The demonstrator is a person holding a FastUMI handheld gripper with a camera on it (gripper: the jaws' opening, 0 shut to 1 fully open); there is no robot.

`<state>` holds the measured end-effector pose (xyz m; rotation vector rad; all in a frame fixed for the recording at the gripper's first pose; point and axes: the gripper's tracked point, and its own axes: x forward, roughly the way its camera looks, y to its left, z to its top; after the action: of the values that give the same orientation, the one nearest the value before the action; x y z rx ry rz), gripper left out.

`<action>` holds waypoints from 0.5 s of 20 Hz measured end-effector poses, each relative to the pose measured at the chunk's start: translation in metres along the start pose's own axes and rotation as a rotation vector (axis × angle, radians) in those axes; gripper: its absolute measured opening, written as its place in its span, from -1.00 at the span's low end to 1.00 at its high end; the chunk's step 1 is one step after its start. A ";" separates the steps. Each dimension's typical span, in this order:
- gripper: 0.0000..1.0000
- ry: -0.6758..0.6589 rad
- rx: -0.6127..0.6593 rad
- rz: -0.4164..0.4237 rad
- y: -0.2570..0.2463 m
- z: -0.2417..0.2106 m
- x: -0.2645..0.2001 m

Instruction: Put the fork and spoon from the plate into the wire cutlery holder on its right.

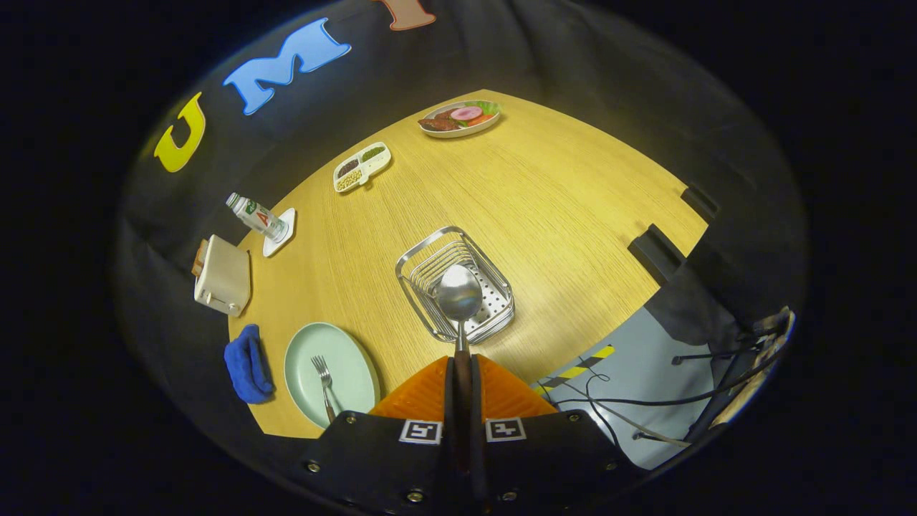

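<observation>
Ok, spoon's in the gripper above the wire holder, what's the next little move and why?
Probably lower it a little, then open. The gripper is shut on the spoon, whose bowl sits over the wire holder. The fork lies on the plate.

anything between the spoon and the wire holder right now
Nothing visible. The tongs are shut on the spoon, whose bowl hangs in front of the open wire cutlery holder. The fork lies on the plate, off to the holder's side.

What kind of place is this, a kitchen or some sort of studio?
Likely a staged test booth: a wooden table set with a food plate, toaster and wire basket, cables on the floor. The claw grips a spoon.
</observation>
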<state>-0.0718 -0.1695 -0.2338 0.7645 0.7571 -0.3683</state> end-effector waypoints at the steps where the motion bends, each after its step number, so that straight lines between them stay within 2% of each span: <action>1: -0.84 -0.002 -0.002 -0.004 -0.001 0.000 0.000; 3: -0.84 -0.023 0.002 -0.001 0.000 0.005 -0.002; 7: -0.61 -0.111 -0.008 0.006 0.002 0.025 -0.008; 9: -0.58 -0.139 -0.032 -0.004 0.002 0.029 -0.012; 10: -0.42 -0.154 -0.042 -0.011 0.001 0.031 -0.012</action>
<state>-0.0645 -0.1909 -0.2097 0.6842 0.6224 -0.4153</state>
